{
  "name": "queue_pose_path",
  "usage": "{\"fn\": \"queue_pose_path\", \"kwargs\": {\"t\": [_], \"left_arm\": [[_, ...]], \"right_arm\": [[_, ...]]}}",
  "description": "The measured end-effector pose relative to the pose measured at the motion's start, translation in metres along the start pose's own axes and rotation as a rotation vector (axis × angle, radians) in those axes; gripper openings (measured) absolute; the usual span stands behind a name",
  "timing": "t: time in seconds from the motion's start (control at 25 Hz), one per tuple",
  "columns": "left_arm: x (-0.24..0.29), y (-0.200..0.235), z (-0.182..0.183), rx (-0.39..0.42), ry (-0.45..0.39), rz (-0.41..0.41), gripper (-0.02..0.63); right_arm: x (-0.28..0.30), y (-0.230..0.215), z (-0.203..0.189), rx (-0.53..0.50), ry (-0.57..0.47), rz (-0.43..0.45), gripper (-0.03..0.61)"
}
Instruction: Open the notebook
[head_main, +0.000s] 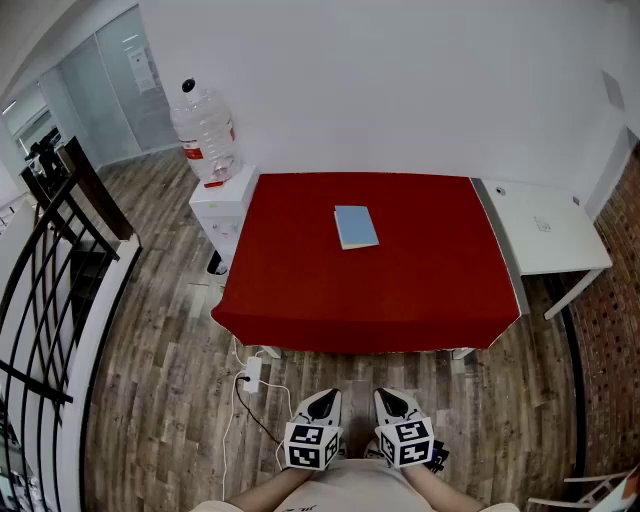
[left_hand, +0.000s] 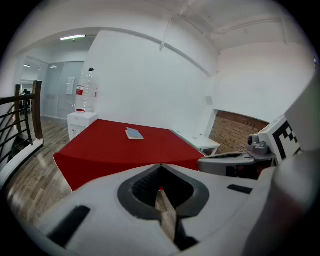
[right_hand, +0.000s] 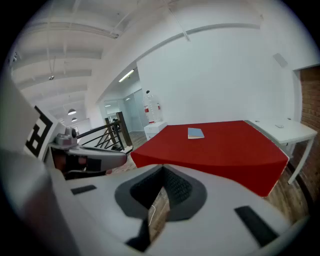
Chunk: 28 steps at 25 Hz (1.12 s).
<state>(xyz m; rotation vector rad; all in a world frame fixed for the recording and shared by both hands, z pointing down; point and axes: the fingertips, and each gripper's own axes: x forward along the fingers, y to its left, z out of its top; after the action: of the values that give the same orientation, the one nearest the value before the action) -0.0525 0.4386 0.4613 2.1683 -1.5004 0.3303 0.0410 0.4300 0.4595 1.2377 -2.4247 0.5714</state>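
Observation:
A closed light-blue notebook lies flat on the red-covered table, a little behind its middle. It also shows small and far off as the notebook in the left gripper view and the notebook in the right gripper view. My left gripper and right gripper hang side by side close to my body, well short of the table's front edge. Both are shut with nothing between their jaws; the left gripper and right gripper point at the table.
A small white cabinet with a big water bottle stands left of the table. A white side table adjoins its right edge. A black railing runs along the left. A white cable and plug lie on the wooden floor.

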Motion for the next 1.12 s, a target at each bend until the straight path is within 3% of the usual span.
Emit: {"fn": "queue_pose_path", "kwargs": {"t": [0.56,0.84,1.12], "left_arm": [[0.013,0.047,0.021,0.003,-0.011,-0.036,0.006],[0.059,0.068,0.04,0.008,0.0,-0.017,0.006],[0.143,0.103,0.09,-0.013,-0.009,0.038,0.006]], "right_arm": [[0.032,0.014,0.027,0.0,-0.048,-0.074,0.006],[0.077,-0.021,0.047,0.017,-0.052,-0.068,0.006],[0.157,-0.075,0.104,-0.026,-0.044,-0.008,0.006]]}}
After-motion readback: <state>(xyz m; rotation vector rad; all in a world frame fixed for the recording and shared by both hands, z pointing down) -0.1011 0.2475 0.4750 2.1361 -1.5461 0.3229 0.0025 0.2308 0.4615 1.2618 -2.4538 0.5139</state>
